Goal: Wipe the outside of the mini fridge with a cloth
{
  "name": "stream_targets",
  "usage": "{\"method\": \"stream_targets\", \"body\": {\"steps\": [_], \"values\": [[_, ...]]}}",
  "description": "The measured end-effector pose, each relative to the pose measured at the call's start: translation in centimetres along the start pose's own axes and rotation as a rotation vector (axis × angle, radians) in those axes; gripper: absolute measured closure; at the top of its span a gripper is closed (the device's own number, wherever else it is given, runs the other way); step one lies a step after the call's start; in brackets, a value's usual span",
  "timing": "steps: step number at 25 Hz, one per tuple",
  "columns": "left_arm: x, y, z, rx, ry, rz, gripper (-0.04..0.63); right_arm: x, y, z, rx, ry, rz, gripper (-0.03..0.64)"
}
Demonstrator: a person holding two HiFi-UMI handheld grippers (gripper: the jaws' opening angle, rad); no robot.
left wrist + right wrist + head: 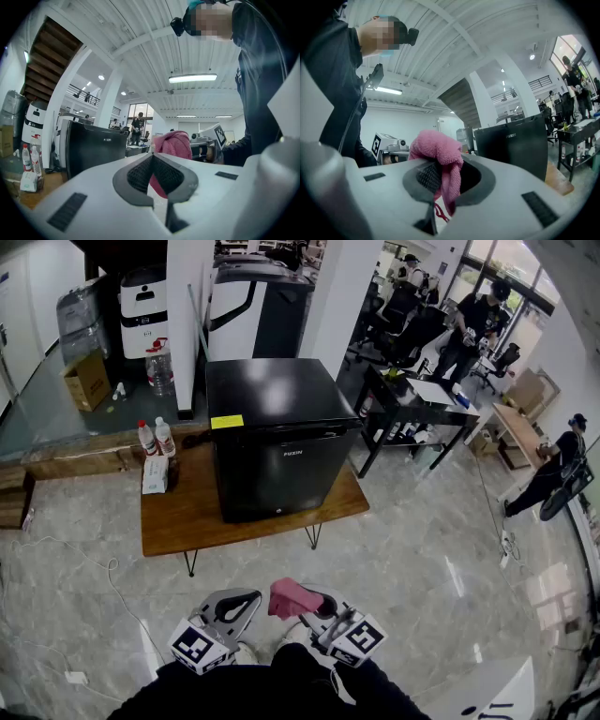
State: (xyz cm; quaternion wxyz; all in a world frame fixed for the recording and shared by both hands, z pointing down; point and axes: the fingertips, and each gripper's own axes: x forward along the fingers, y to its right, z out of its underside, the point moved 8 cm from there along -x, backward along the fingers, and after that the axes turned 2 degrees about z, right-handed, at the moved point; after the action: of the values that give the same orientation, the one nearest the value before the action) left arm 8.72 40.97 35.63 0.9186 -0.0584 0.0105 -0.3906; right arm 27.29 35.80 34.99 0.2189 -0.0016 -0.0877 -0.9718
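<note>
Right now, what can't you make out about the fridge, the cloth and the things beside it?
Mini fridge: its back, head view, turned away from the camera.
Pink cloth: the clamped part, right gripper view, hidden between the jaws of the right gripper.
Bottles: labels, head view, too small to read.

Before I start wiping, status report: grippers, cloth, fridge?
Right gripper shut on pink cloth. Left gripper shut, empty. Mini fridge ahead on wooden table, untouched. Bottles stand beside it, clear of the front.
</note>
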Motion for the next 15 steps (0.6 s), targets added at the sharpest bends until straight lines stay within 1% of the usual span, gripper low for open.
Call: {"method": "stream_targets", "body": {"steps": [9,12,15], "values": [[-0.7,0.2,-0.2,0.012,0.011,0.007,0.589,0.1,-0.7,-0.2,-0.026,0.003,0.003,0.571],[-1.0,0.3,-0.3,0.014,0.015,0.005,0.589,0.2,-1.0,0.1,-0.023,-0.011,0.004,0.571],[-1.4,0.3,-0.4,0.017,0.015,0.007,0.589,0.4,-1.4,0.0,-0.019,0.001,0.002,0.571]]}}
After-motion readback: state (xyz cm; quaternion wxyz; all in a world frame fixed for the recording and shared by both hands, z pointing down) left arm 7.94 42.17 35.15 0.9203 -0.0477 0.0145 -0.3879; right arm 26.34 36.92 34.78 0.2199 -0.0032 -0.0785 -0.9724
